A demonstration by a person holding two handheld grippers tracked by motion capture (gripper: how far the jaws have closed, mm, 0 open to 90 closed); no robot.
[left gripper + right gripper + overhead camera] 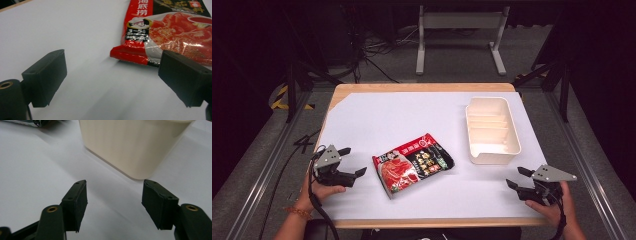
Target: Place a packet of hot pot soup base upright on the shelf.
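While both tongs gape empty, a glossy red-and-black food pouch (413, 164) flat on white.

The white surface (412, 115) is brightly lit from above while the surroundings are left dark. Soft shadows are cast, glare is seen on the packet (175, 37), and near edges are blurred.

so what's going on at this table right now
A person sits at a table covered in white, with a two-jaw gripper in each hand. The left gripper is open and points at a red and black food packet lying flat near the middle, close to its edge but not touching it. The right gripper is open too, empty, facing a cream plastic bin that looks empty. Nothing has been picked up.
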